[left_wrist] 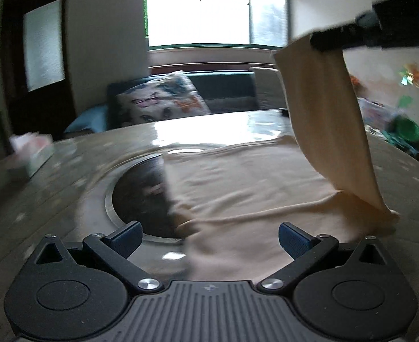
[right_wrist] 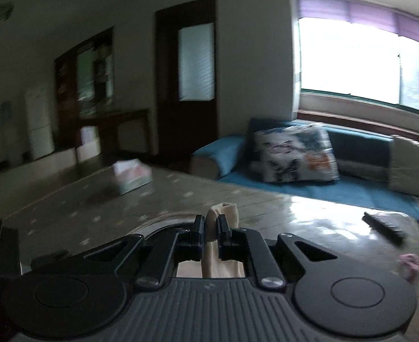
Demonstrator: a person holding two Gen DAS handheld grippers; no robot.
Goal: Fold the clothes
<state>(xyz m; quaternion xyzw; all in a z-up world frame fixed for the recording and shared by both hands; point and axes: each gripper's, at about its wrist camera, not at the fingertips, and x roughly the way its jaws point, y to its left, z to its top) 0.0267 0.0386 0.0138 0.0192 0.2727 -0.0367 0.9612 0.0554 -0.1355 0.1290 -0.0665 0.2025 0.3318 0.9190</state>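
Note:
A cream garment lies spread on the table, partly over a dark round inset. One part of it rises to the upper right as a hanging strip. My right gripper holds the top of that strip high above the table. In the right wrist view the right gripper is shut on a bunched fold of the cream garment. My left gripper stands open low over the near edge of the cloth, with nothing pinched between its blue pads.
A tissue box sits at the table's left, also seen as the tissue box. A dark brush and a pink item lie at the right. A blue sofa with a printed cushion stands beyond, under a window.

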